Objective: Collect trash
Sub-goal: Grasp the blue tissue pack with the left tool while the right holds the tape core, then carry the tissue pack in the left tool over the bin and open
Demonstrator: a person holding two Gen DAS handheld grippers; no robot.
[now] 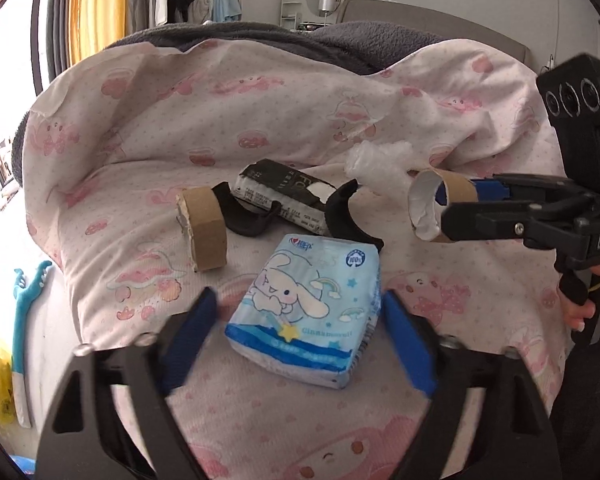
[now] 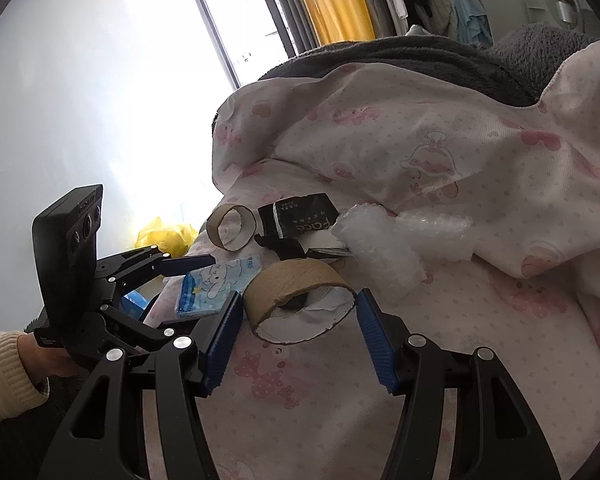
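A blue cartoon tissue pack (image 1: pixel 304 312) lies on the pink bedcover (image 1: pixel 180 128), and my left gripper (image 1: pixel 300 300) stands open around it, with a blue pad close on each side. In the right wrist view the same pack (image 2: pixel 216 284) sits between the left gripper's (image 2: pixel 204 292) fingers. My right gripper (image 2: pixel 298 300) is shut on a short cardboard tube (image 2: pixel 296 280), its pads pressing both sides. From the left wrist view the tube (image 1: pixel 440 208) hangs above the bed in the right gripper (image 1: pixel 460 204).
A second cardboard tube (image 1: pixel 204 232), a torn black carton (image 1: pixel 280 196), two curved black pieces (image 1: pixel 348 216) and crumpled bubble wrap (image 1: pixel 380 164) lie on the cover. A yellow bag (image 2: pixel 164 236) sits beyond the bed's left edge. A grey blanket (image 1: pixel 340 40) is heaped at the back.
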